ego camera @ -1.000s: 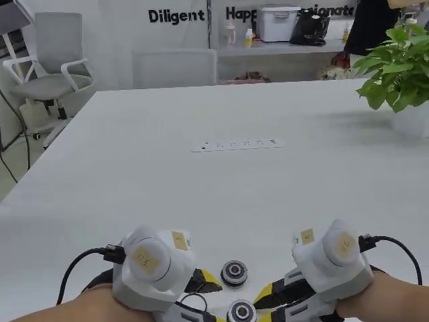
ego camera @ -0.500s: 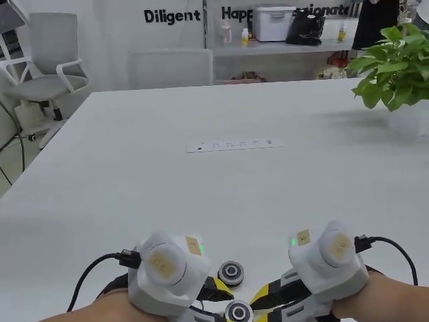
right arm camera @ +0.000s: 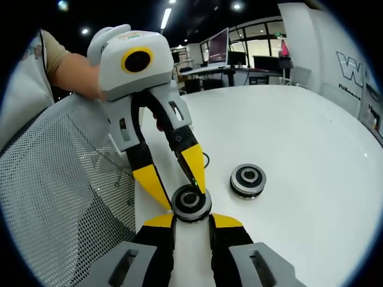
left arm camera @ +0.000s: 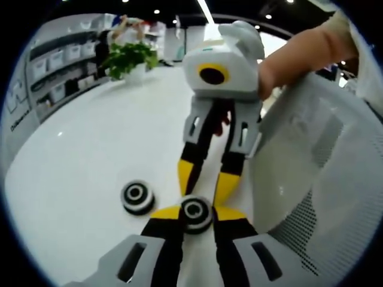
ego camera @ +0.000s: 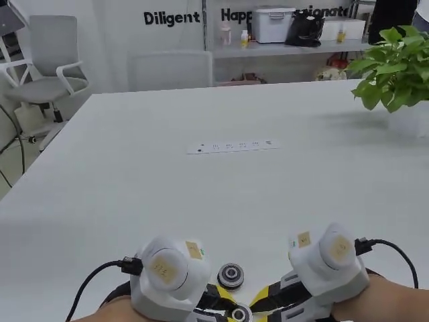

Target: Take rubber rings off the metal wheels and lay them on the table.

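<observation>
Jaws of the left gripper [left arm camera: 197, 211] clamp the near wheel [right arm camera: 191, 203] at the table [ego camera: 201, 201] edge; the right gripper [right arm camera: 192, 221] stands part open against its rim, though whether it pinches the rubber ring [right arm camera: 175, 206] I cannot tell. Just beyond, the second wheel [right arm camera: 248, 179] lies untouched. Both rings look still on; none lies off yet.

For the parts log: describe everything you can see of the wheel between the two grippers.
The wheel is small and round: a black rubber ring, not yet removed, around a silvery metal hub with a dark centre hole. It sits face up at the near edge of the white table. The yellow-tipped fingers of the left gripper and the right gripper meet it from opposite sides; whether they clamp it cannot be told.
</observation>
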`<control>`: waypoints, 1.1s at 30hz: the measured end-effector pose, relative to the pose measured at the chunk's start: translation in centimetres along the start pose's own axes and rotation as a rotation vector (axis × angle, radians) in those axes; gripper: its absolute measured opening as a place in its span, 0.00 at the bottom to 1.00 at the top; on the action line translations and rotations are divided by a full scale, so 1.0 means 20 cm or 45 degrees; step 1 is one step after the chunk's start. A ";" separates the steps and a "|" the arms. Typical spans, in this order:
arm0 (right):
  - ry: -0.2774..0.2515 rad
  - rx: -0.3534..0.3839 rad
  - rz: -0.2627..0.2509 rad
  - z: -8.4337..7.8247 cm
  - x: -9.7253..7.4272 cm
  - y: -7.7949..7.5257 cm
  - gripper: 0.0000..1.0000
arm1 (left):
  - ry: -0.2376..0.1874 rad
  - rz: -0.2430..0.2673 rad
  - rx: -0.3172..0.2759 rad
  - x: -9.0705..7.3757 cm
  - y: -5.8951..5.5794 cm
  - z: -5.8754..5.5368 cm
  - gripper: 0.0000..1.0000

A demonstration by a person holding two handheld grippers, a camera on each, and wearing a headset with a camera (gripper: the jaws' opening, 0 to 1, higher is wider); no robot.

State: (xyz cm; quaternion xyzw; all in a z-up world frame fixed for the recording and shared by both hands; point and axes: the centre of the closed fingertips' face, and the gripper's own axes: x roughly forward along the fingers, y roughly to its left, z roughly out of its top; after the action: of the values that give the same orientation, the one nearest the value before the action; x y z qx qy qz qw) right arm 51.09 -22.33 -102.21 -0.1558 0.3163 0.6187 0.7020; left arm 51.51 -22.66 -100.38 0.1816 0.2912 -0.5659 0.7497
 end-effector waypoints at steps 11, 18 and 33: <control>0.000 0.008 -0.001 0.00 0.00 0.00 0.20 | -0.003 0.038 -0.014 0.00 0.01 0.00 0.14; 0.001 0.006 -0.002 0.00 0.00 0.00 0.20 | 0.003 0.055 0.006 0.00 0.01 -0.01 0.14; 0.003 0.070 0.020 -0.02 -0.02 0.00 0.10 | -0.002 0.064 0.005 -0.01 0.01 -0.01 0.14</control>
State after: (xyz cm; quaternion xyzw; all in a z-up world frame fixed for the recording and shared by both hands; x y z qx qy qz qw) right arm 50.93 -22.90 -102.19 -0.1348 0.3352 0.6150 0.7008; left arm 51.69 -22.41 -100.43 0.1899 0.2847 -0.5476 0.7636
